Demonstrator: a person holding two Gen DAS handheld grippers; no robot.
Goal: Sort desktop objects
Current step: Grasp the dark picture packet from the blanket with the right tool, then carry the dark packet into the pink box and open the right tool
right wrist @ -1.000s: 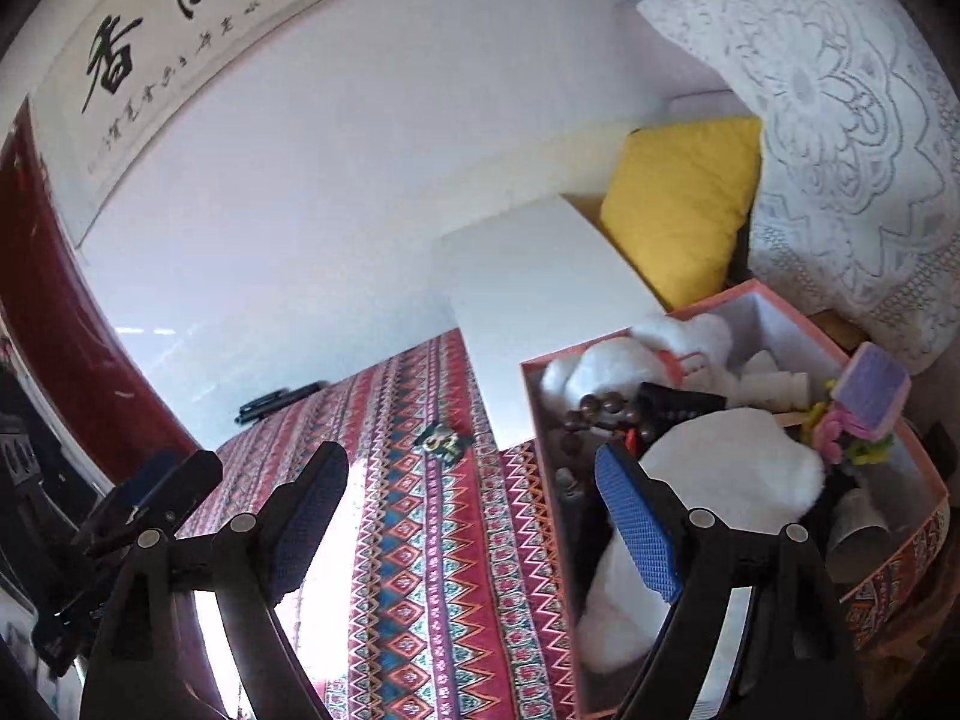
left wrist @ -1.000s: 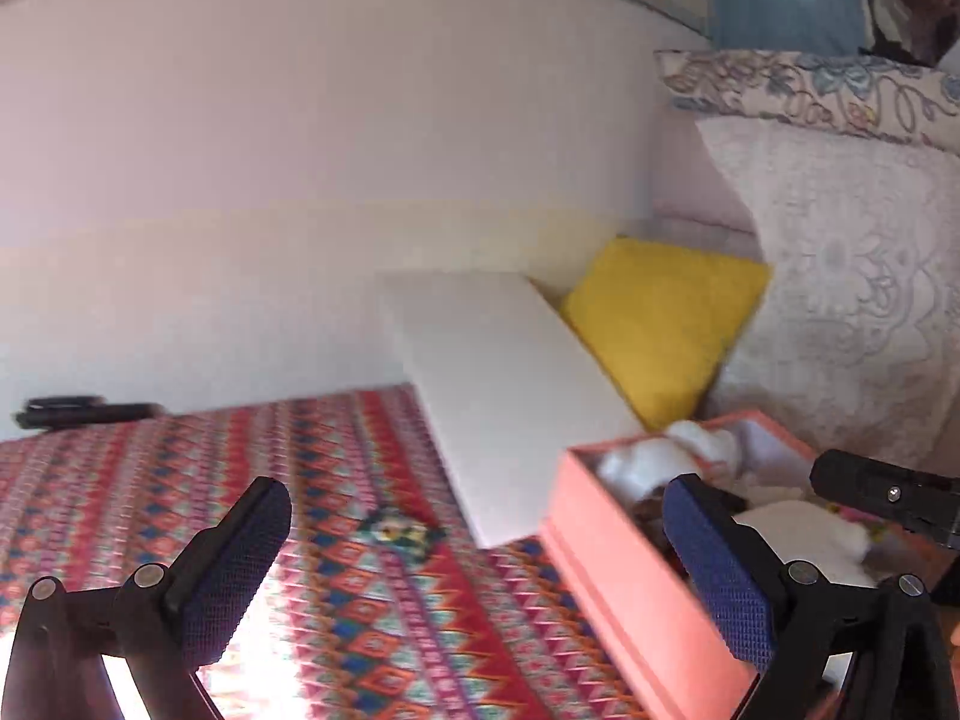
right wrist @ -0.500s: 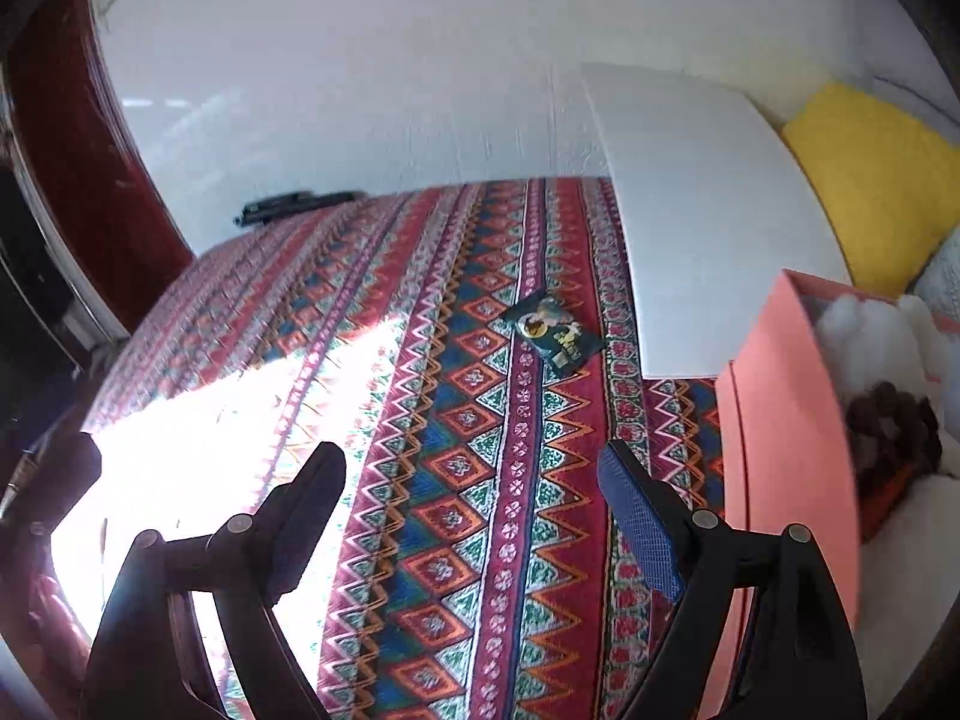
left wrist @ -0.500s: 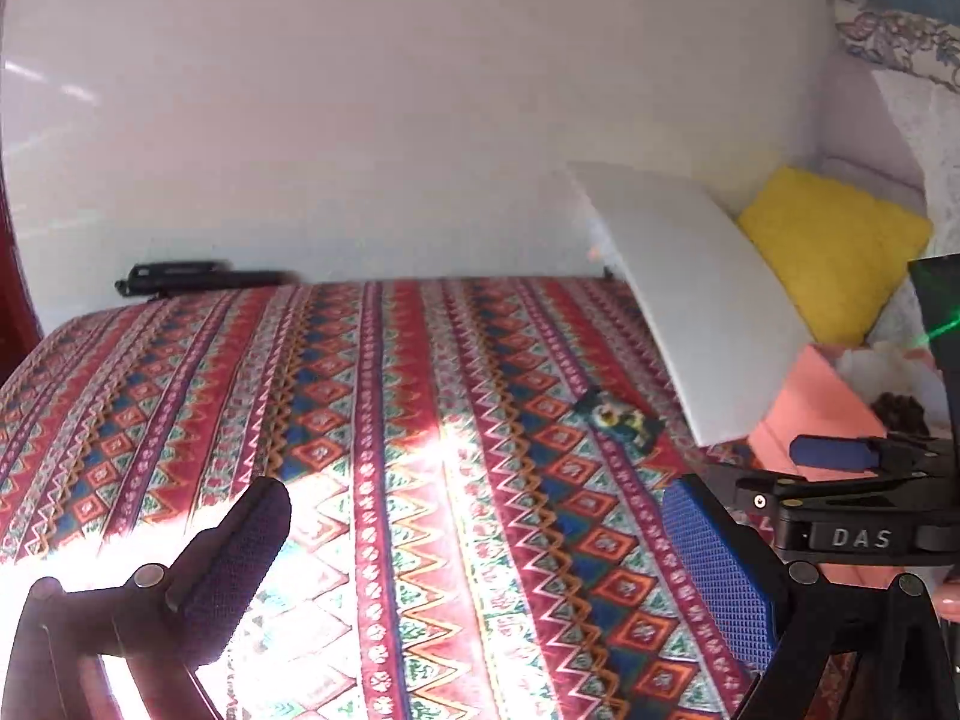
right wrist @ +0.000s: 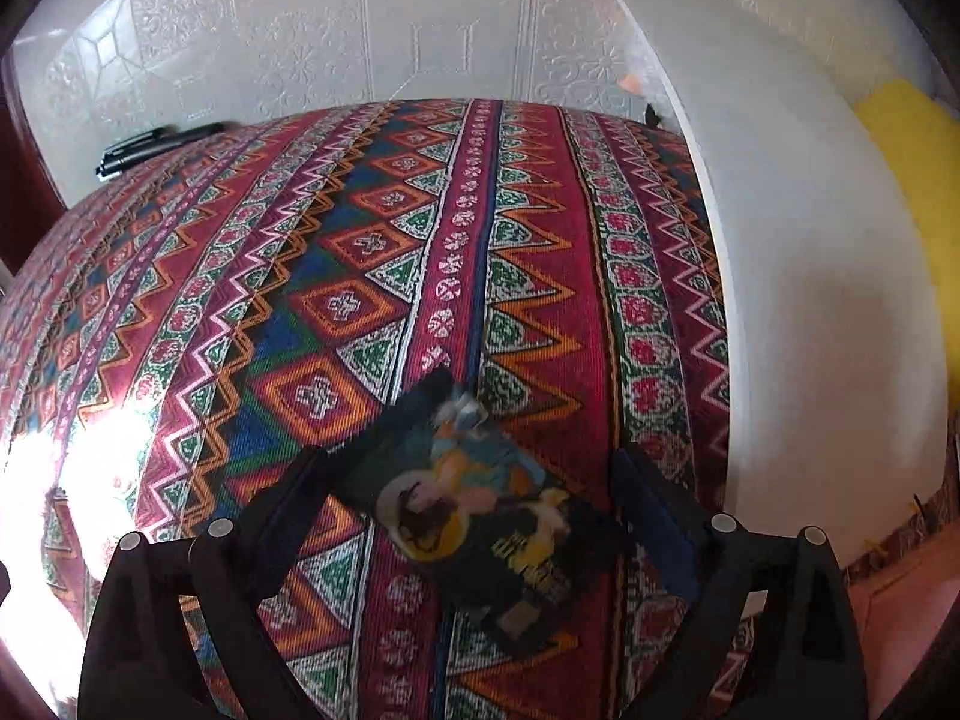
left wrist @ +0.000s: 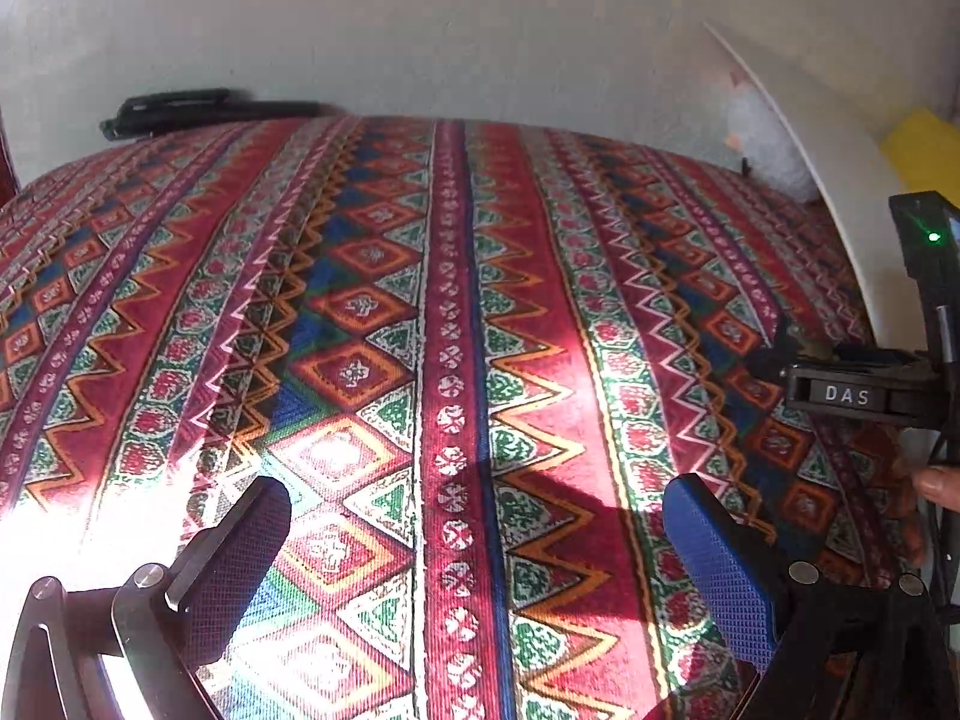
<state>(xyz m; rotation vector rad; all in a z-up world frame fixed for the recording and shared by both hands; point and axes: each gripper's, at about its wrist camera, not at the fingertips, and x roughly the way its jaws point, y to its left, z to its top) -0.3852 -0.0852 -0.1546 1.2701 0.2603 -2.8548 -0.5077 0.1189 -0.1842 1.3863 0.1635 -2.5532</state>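
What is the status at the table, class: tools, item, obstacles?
Left tool open, over bare tablecloth. Right tool open, straddling the dark picture card, not yet closed. White board lies right of the card, apart; nothing blocking.

A patterned cloth (left wrist: 456, 312) in red, blue, green and orange zigzags and diamonds covers the surface and fills most of both views, with bright sunlight washing out its lower left. A black pen (right wrist: 156, 147) lies at the far edge, upper left of the frame, against the embossed white wall (right wrist: 360, 30). A white board (right wrist: 810, 300) leans along the right side. Beyond it, at the right edge, a yellow cushion (right wrist: 924, 180) shows.
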